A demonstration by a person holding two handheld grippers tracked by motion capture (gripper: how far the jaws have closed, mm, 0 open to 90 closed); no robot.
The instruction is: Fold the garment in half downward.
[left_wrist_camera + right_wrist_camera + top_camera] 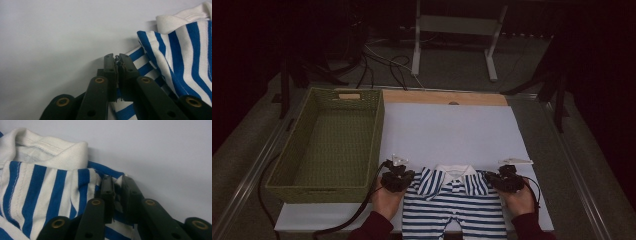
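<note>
Blue-and-white striped cotton garment (pixel 454 202) is lying at near edge of white table sheet (pixel 452 130). Left gripper (pixel 117 58) and right gripper (pixel 117 180) are pinching its shoulders; thin bites risk slipping during lifting.

We see a dim room: grey floor (pixel 452 70), black cables (pixel 382 62), a white metal stand (pixel 455 30) beyond the table (pixel 447 97).

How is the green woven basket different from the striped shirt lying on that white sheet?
The basket is olive green, stiff and woven, with upright walls; the shirt is soft, blue-and-white striped cloth lying flat. The basket sits untouched on the left, while the shirt is pinched at each shoulder by the left gripper and the right gripper. Both rest on the same table.
</note>
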